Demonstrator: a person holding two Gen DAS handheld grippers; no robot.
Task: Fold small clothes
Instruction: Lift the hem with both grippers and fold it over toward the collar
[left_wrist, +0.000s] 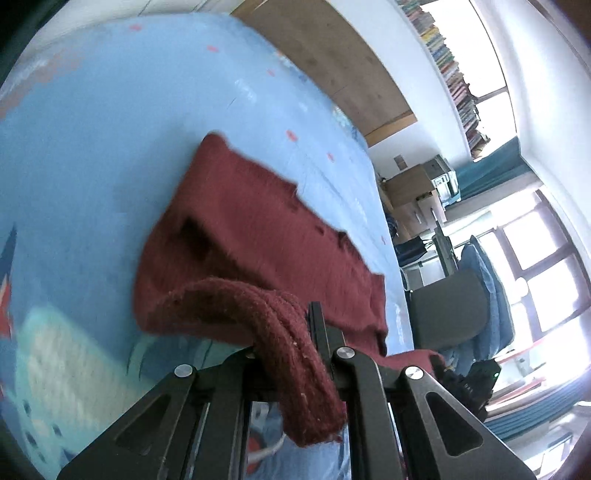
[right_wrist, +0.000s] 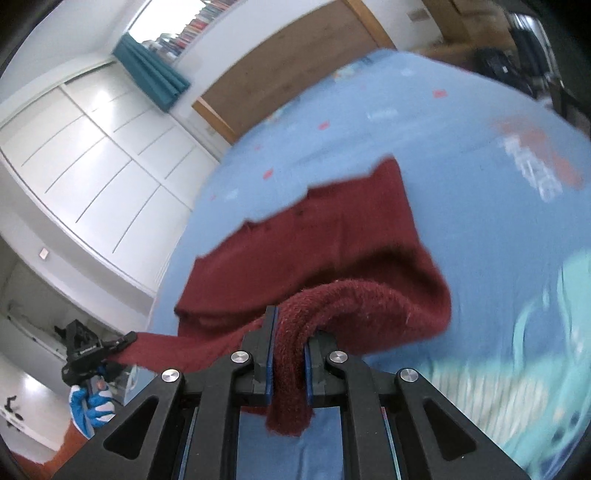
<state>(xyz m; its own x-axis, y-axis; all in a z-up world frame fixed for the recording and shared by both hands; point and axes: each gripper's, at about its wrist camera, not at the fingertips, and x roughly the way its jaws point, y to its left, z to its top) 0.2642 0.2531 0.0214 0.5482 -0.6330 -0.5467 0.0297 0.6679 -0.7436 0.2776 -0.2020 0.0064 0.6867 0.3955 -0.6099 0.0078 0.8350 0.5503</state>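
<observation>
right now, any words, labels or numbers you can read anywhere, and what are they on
Nothing here can be read for certain.
Blue bedsheet: white lettering beside an orange print, too blurred to read.
Books on the high shelf: spines too small to read.
Dark red knit garment: no label or text showing.
Left tool and right tool: no markings visible.

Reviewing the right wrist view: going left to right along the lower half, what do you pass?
Hand in a blue-and-white glove holding the black left gripper → stretched edge of the dark red knitted garment → right gripper shut on that garment → pale turquoise print on the blue bedsheet.
</observation>
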